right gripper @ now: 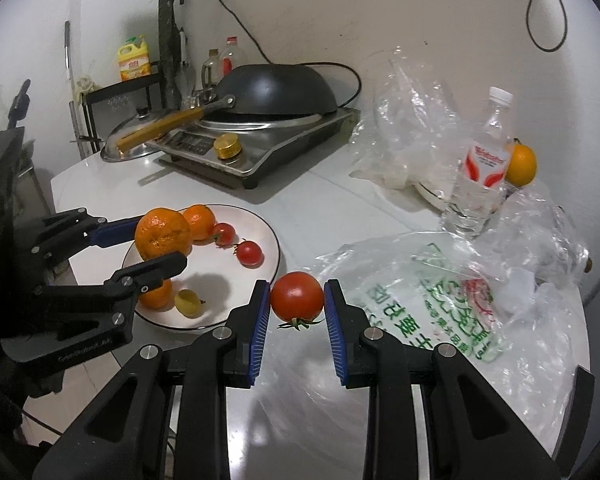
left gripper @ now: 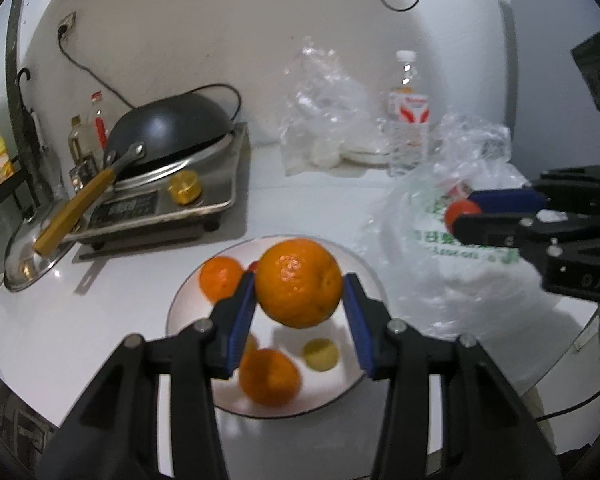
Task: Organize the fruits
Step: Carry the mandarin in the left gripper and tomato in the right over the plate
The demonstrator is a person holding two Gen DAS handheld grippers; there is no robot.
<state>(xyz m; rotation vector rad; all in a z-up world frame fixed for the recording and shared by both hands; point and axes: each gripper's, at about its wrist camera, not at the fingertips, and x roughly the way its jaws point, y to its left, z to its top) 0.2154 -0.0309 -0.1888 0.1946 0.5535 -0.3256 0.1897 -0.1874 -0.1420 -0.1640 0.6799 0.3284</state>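
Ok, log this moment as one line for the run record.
left hand-held gripper: shut on orange, above plate | right hand-held gripper: shut on tomato, beside plate | oranges, tomatoes already plated

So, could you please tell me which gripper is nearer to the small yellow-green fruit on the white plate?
Left. The left gripper, holding a large orange, hangs over the white plate just above the small yellow-green fruit. The right gripper, gripping a red tomato, sits beyond the plate's rim.
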